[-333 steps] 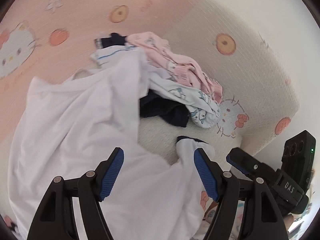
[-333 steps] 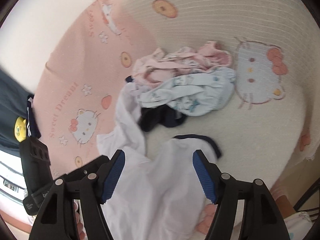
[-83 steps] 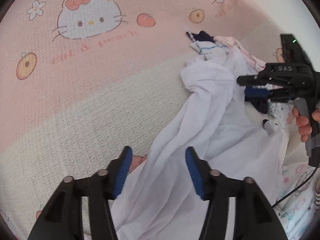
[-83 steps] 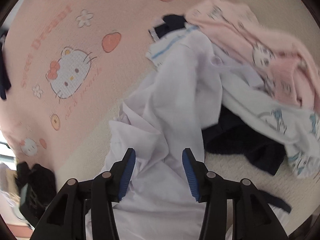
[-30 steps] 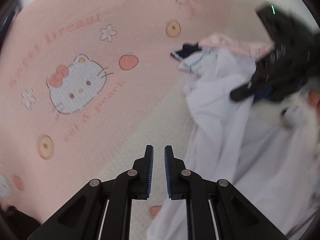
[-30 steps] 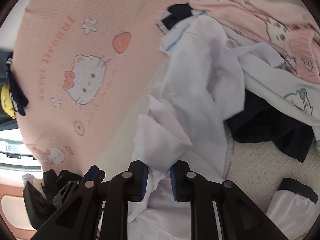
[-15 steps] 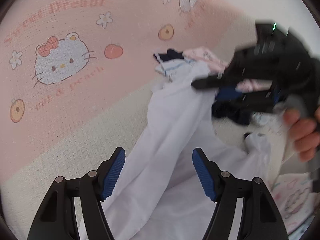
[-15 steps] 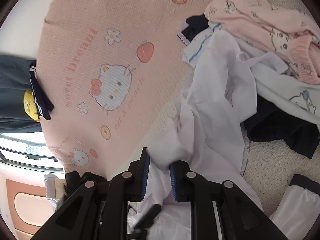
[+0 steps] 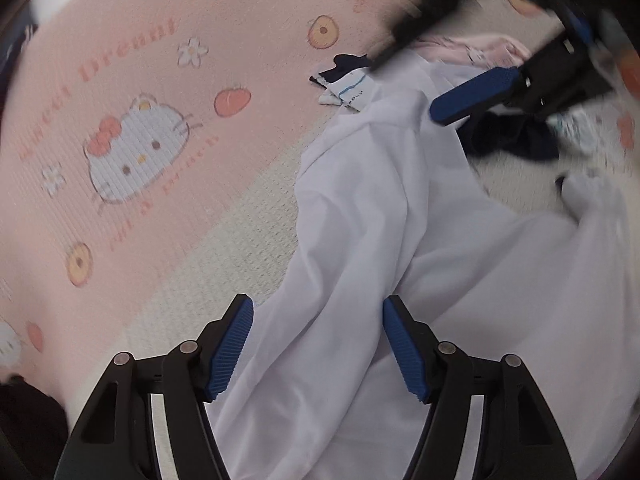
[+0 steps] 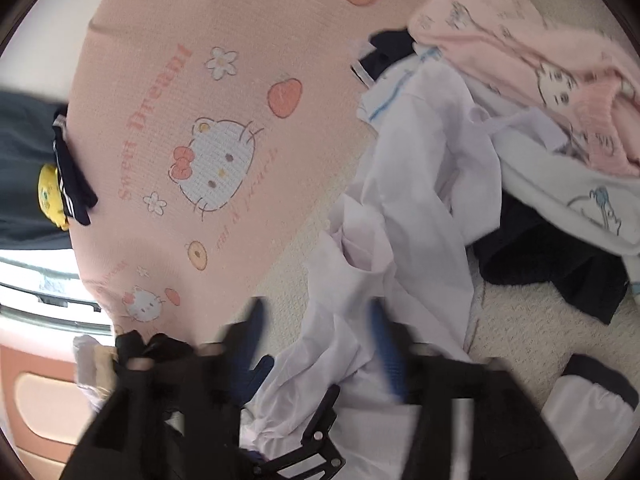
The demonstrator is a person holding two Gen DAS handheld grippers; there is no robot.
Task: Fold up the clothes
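A white shirt (image 9: 380, 240) lies crumpled on the bed, with one navy-cuffed sleeve (image 10: 600, 380) off to the right. My left gripper (image 9: 316, 320) hangs low over its near part. Its jaws are wide and closing slightly, with a fold of the cloth between the pads but not pressed. My right gripper (image 10: 318, 320) is blurred and its jaws are opening over the white shirt (image 10: 420, 200); the cloth lies loose between them. In the left wrist view one of its blue pads (image 9: 476, 92) hovers above the shirt's far end.
A pile of clothes sits behind the shirt: a pink garment (image 10: 540, 60), a white printed one (image 10: 580, 200) and a dark navy one (image 10: 560, 272). The bed has a pink cartoon-cat sheet (image 10: 200, 100) and a cream blanket (image 10: 520, 332). Dark clothing hangs at the left edge (image 10: 24, 168).
My left gripper went from shut to open and came down over the white shirt. My right gripper, shut on a fold of the shirt, has opened and let the fold drop.
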